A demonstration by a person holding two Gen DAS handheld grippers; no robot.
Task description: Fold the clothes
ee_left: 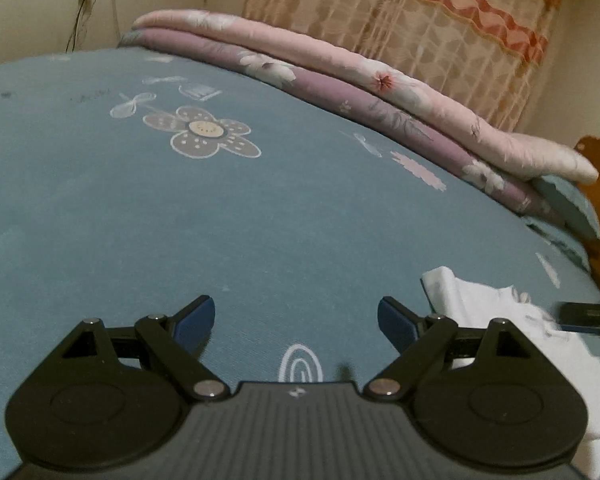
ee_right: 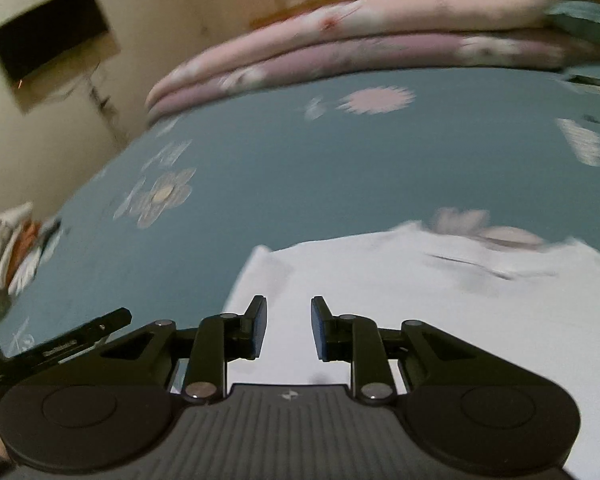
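While the right gripper [ee_right: 288, 328] hangs over the white garment [ee_right: 440, 304] with jaws partly apart and empty, the left gripper [ee_left: 296, 320] holds wide apart over bare bedsheet [ee_left: 260, 220], the garment just to its right. Whichever edge is taken, pinch one layer only. Further off lie a clothes pile [ee_right: 16, 240] and quilts [ee_left: 340, 80].

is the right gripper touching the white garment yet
Cannot tell. In the right wrist view the right gripper is open over the white garment, but no contact or gap shows plainly.
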